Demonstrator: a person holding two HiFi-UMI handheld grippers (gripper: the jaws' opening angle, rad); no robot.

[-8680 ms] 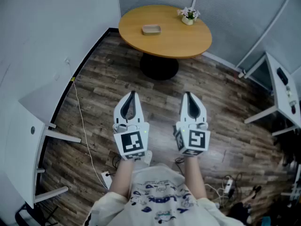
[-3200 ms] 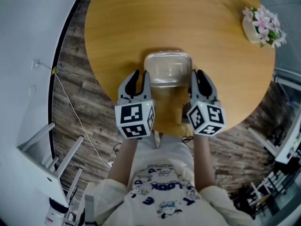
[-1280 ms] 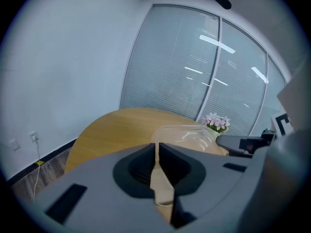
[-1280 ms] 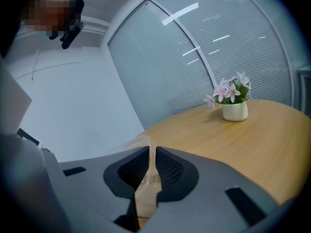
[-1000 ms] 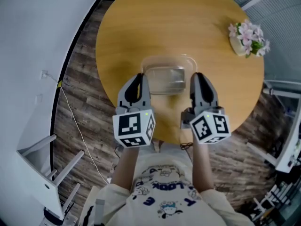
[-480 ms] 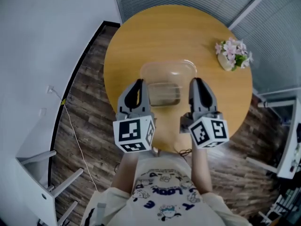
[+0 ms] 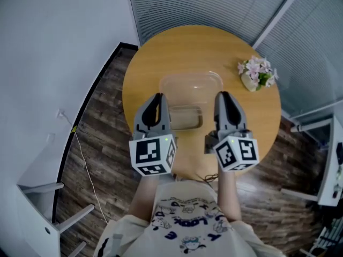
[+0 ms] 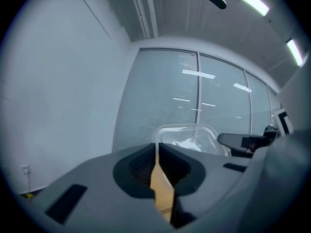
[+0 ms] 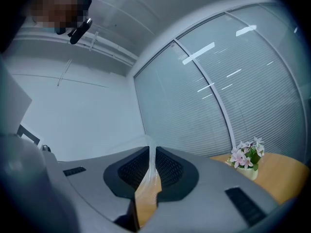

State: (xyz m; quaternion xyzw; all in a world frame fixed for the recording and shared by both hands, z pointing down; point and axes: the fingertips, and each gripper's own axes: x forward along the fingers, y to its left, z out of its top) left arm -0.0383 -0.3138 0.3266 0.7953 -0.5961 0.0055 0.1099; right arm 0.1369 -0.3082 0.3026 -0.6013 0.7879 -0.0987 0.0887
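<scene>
I hold a clear plastic container [image 7: 191, 84] in the air above a round wooden table [image 7: 161, 52], one gripper on each side. My left gripper [image 7: 159, 99] is shut on its left rim and my right gripper [image 7: 221, 97] is shut on its right rim. In the left gripper view the jaws [image 8: 156, 147] pinch the thin rim, and the container [image 8: 189, 136] stretches across to the right gripper [image 8: 243, 141]. In the right gripper view the jaws [image 9: 151, 154] clamp the clear rim edge [image 9: 141, 141].
A small white pot of pink flowers [image 7: 256, 74] stands at the table's right edge, also seen as a flower pot [image 9: 248, 160]. Glass walls with blinds [image 7: 214, 4] lie beyond. A cable [image 7: 86, 159] runs over the wood floor; white furniture [image 7: 32, 218] stands lower left.
Both grippers have risen with the container, so the table now looks smaller and farther below. The gripper views have tilted up from the tabletop toward the walls and ceiling.
</scene>
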